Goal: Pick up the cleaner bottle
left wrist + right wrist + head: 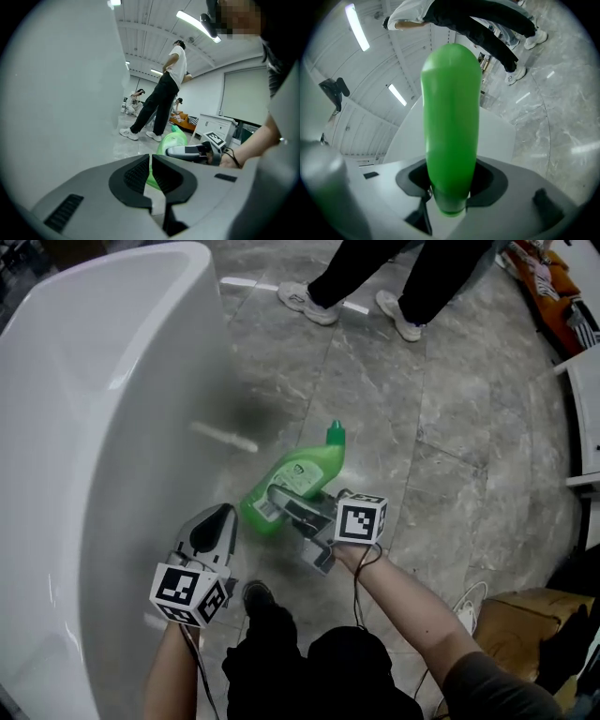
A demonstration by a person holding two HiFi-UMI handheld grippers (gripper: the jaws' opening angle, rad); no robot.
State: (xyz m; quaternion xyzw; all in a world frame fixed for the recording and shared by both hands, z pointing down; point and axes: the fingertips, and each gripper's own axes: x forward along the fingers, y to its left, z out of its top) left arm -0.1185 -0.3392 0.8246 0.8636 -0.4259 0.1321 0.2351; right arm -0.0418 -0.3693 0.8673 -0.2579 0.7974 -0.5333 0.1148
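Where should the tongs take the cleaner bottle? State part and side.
Clamp the cleaner bottle by its broad body, from the base end, across its flat faces, as the right tongs hold it now; the tapered neck and cap give less purchase.

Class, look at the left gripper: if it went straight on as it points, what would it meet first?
Probably the green cleaner bottle, clamped in the right gripper, comes first; depth is unclear, and the white bathtub wall runs close on the picture's left.
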